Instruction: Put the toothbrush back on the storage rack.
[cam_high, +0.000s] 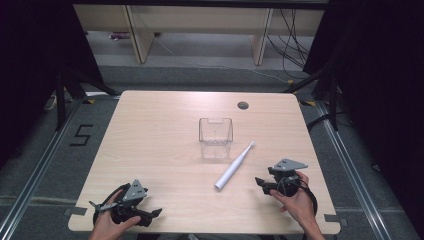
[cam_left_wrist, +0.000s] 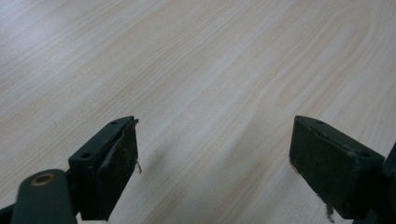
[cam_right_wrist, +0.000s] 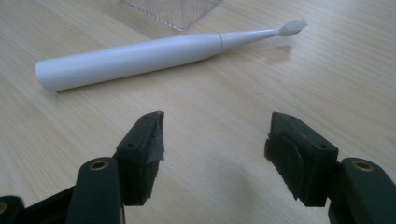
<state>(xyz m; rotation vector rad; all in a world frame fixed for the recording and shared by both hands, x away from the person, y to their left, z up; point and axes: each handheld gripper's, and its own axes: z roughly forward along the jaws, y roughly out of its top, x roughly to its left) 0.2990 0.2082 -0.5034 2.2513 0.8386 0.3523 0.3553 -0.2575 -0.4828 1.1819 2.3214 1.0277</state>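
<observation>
Beside the clear bin (cam_high: 216, 136), that toothbrush (cam_high: 234, 166) looks light, stiff and slippery, best pinched mid-handle by the right gripper (cam_high: 262, 183), whose jaws stand apart and empty like those of the left gripper (cam_high: 153, 214).

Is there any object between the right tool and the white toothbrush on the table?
No. Bare table lies between the open right tool and the toothbrush. The clear container stands behind the brush.

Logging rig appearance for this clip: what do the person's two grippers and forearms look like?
Both the left gripper and the right gripper are black handheld units, each topped by a grey three-cornered plate with a black cable trailing. Their jaws are blocky black pads, slightly frayed at the edges. The forearms are bare, no sleeves showing.
</observation>
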